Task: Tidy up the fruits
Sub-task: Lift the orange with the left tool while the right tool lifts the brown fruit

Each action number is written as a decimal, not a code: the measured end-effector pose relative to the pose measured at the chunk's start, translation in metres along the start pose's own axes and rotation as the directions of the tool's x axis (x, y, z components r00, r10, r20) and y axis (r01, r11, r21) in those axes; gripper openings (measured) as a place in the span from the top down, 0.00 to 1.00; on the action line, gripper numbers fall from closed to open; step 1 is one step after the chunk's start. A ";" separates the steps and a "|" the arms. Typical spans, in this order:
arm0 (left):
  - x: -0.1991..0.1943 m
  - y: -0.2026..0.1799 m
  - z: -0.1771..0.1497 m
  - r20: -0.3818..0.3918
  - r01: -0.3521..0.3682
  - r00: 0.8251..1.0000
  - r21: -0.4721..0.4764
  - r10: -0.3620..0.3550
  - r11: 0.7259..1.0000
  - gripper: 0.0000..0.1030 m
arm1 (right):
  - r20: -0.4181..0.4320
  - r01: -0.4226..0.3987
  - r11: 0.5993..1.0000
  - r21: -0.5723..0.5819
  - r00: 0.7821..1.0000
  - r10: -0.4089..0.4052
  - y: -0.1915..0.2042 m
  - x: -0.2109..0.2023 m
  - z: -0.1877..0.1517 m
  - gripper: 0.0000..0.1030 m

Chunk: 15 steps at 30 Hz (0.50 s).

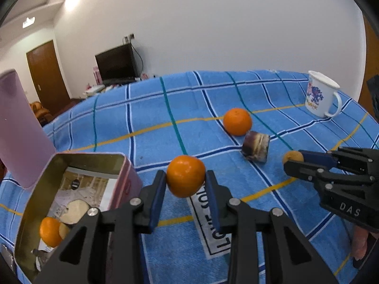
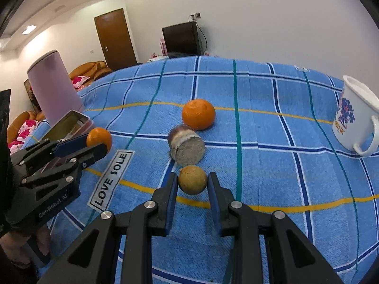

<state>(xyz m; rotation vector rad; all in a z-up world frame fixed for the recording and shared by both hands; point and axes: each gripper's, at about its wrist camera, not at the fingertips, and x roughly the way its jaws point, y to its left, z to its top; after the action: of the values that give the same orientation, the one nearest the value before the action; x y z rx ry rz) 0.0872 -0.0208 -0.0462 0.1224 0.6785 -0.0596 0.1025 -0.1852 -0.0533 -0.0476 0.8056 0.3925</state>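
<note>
My left gripper (image 1: pixel 186 182) is shut on an orange (image 1: pixel 185 176) and holds it above the blue cloth, right of the open pink tin (image 1: pixel 123 163). The tin holds another orange (image 1: pixel 49 232) and a small tan fruit (image 1: pixel 63 230). My right gripper (image 2: pixel 192 182) is shut on a small tan-brown round fruit (image 2: pixel 192 179); it also shows in the left wrist view (image 1: pixel 293 159). A third orange (image 2: pixel 198 114) lies on the cloth behind a cut purple-skinned piece (image 2: pixel 187 145). The left gripper with its orange also shows in the right wrist view (image 2: pixel 99 142).
The tin's pink lid (image 1: pixel 21 127) stands upright behind the tin. A white enamel mug (image 2: pixel 355 123) stands at the right. A "LOVE SOLE" label (image 2: pixel 111 177) is sewn on the blue checked cloth (image 2: pixel 272 165). A TV and a door are far behind.
</note>
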 end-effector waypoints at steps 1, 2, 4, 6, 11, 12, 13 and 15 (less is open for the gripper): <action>-0.003 -0.001 0.000 0.010 -0.003 1.000 0.002 0.003 1.000 0.66 | 0.013 -0.005 1.000 -0.007 1.000 0.005 0.001 -0.003 0.000 0.73; -0.004 -0.001 -0.001 0.017 -0.005 1.000 0.003 0.005 1.000 0.66 | 0.022 -0.006 1.000 -0.012 1.000 0.006 0.002 -0.005 0.000 0.73; -0.009 -0.001 -0.002 0.031 -0.010 0.999 0.003 0.010 1.000 0.66 | 0.043 -0.012 1.000 -0.025 0.999 0.013 0.005 -0.009 0.000 0.73; -0.012 -0.001 -0.004 0.041 -0.007 0.999 0.001 0.007 1.000 0.66 | 0.058 -0.015 0.999 -0.034 0.998 0.017 0.007 -0.013 -0.001 0.73; -0.024 -0.002 -0.008 0.075 -0.016 0.997 -0.001 0.016 1.000 0.66 | 0.099 -0.025 0.998 -0.052 0.995 0.030 0.010 -0.021 -0.002 0.73; -0.026 -0.002 -0.009 0.078 -0.015 0.997 0.000 0.015 1.000 0.66 | 0.104 -0.026 0.998 -0.054 0.994 0.032 0.011 -0.021 -0.002 0.73; -0.028 -0.003 -0.010 0.082 -0.013 0.997 0.000 0.013 1.000 0.66 | 0.109 -0.030 0.998 -0.058 0.993 0.036 0.012 -0.023 -0.002 0.73; -0.031 -0.002 -0.012 0.091 -0.011 0.996 0.000 0.011 1.000 0.66 | 0.116 -0.033 0.997 -0.065 0.992 0.040 0.014 -0.024 -0.002 0.73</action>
<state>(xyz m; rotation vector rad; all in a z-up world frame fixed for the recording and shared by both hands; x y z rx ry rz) 0.0551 -0.0208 -0.0359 0.1229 0.5865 -0.0543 0.0812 -0.1808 -0.0365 -0.0676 0.6785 0.4512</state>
